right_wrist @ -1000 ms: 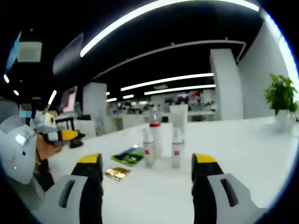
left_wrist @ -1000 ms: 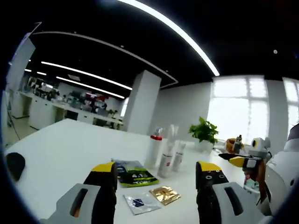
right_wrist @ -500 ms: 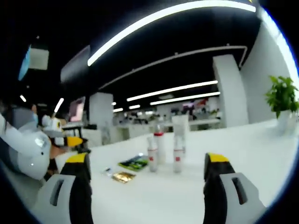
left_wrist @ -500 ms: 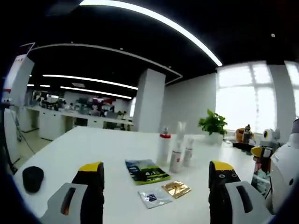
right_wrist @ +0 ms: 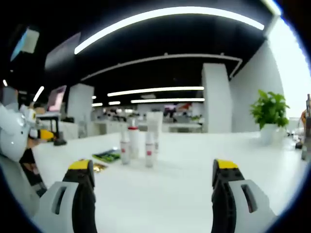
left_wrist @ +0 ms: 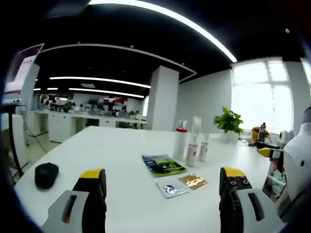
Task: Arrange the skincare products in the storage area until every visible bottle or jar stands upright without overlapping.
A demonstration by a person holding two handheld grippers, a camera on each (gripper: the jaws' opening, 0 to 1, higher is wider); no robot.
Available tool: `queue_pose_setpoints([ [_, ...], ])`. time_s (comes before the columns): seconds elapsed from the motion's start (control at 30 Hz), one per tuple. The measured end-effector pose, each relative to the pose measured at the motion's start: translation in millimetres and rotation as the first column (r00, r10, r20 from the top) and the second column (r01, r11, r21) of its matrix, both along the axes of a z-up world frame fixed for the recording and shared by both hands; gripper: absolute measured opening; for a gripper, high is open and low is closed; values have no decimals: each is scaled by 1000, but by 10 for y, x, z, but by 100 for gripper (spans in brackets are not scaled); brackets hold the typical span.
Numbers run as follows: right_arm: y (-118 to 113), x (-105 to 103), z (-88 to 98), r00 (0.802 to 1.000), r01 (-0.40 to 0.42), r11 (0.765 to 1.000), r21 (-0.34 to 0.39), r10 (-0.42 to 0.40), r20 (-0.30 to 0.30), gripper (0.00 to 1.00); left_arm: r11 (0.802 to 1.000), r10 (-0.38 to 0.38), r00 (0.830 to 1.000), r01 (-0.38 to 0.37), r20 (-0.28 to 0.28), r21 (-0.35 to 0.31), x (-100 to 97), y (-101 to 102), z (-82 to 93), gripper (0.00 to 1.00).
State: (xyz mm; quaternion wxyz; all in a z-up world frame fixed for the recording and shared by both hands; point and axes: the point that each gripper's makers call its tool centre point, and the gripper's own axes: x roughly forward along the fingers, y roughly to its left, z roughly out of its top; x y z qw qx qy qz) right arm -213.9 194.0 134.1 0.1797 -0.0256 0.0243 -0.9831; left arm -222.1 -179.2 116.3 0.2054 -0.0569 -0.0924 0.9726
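Beyond both wide-open, empty grippers (left_wrist: 163,187) (right_wrist: 153,179), upright bottles (right_wrist: 136,145) stand well apart.

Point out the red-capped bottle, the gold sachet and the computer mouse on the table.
Red-capped bottle (left_wrist: 181,143), left gripper view, on its white body below the cap.
Gold sachet (left_wrist: 193,181), left gripper view, on the middle of its foil face.
Computer mouse (left_wrist: 46,174), left gripper view, on its dark top.

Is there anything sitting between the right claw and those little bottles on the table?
Nothing visible is. Bare white table runs from the open right claw straight to the upright bottles. The green packet lies off to their left, out of the path.
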Motion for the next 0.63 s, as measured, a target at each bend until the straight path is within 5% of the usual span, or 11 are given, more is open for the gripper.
queue_pose_setpoints([
  [0.23, 129, 68, 1, 999, 48, 999, -11, -48, 1, 100, 998, 59, 998, -59, 5, 3, 37, -203, -39, 100],
  [0.63, -6, 92, 158, 1000, 4, 1000, -9, -4, -19, 100, 999, 42, 999, -42, 19, -26, 82, -168, -22, 100],
])
